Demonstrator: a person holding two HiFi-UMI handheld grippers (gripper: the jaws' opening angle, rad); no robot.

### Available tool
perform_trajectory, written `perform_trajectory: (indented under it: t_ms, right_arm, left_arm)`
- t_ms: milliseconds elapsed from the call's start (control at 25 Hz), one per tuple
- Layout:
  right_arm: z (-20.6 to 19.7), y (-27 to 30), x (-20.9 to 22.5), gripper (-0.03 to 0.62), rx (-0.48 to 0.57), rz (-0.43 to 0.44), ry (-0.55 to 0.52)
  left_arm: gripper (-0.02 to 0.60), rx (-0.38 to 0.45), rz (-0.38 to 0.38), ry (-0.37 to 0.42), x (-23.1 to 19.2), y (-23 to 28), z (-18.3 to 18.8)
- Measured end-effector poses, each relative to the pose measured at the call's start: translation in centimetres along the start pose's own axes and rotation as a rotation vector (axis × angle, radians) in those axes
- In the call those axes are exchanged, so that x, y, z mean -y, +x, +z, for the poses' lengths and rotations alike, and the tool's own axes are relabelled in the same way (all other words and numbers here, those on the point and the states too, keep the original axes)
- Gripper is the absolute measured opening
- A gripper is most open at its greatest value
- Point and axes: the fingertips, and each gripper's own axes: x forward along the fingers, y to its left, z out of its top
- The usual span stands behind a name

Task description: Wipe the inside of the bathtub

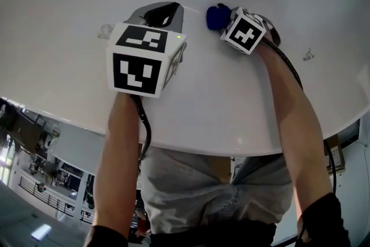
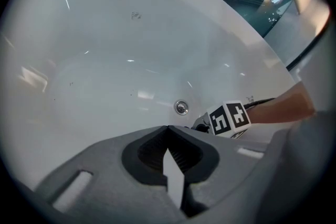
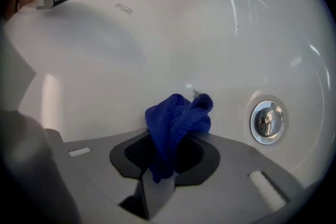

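You lean over the white bathtub (image 1: 63, 3), both bare forearms reaching down into its basin. Your right gripper (image 3: 160, 168) has its jaws clenched on a bunched blue cloth (image 3: 177, 120), which sticks up out of the jaws with its crumpled end at the tub's inner surface. Whether the cloth presses on the enamel cannot be told. The cloth sits inside the tub, near the round chrome drain plug (image 3: 268, 121), which lies to its right in the right gripper view and above it in the head view. Your left gripper (image 2: 170, 157) has its jaws closed together with nothing between them. It hangs over the tub's sloping wall, just beside the right gripper and on its left, with its black-and-white marker cube (image 1: 141, 61) facing the head camera. From the left gripper view the right gripper's own marker cube (image 2: 231, 119) shows just right of the drain plug, with your right forearm (image 2: 291, 105) behind it. Two small greyish smudges (image 1: 105, 30) mark the tub's surface, one on each side of the grippers
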Motion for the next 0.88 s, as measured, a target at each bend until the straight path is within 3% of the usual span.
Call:
perform_trajectory:
  t_ms: [160,400,880]
  right_arm:
    - [0.0,0.3,-0.7,0.097,-0.012,0.023,-0.067]
    - [-0.4,0.0,-3.0,0.095,-0.032,0.106,-0.046]
    - [-0.1,-2.9,-6.3,0.094,-0.080,0.180,-0.106]
  left_arm:
    - [0.005,-0.003,0.000,-0.001,0.7,0.2,-0.2]
    - [0.005,0.011,0.020,-0.019,0.1,-1.2,-0.8]
    - [0.005,0.042,0.041,-0.104,0.9,-3.4,-0.6]
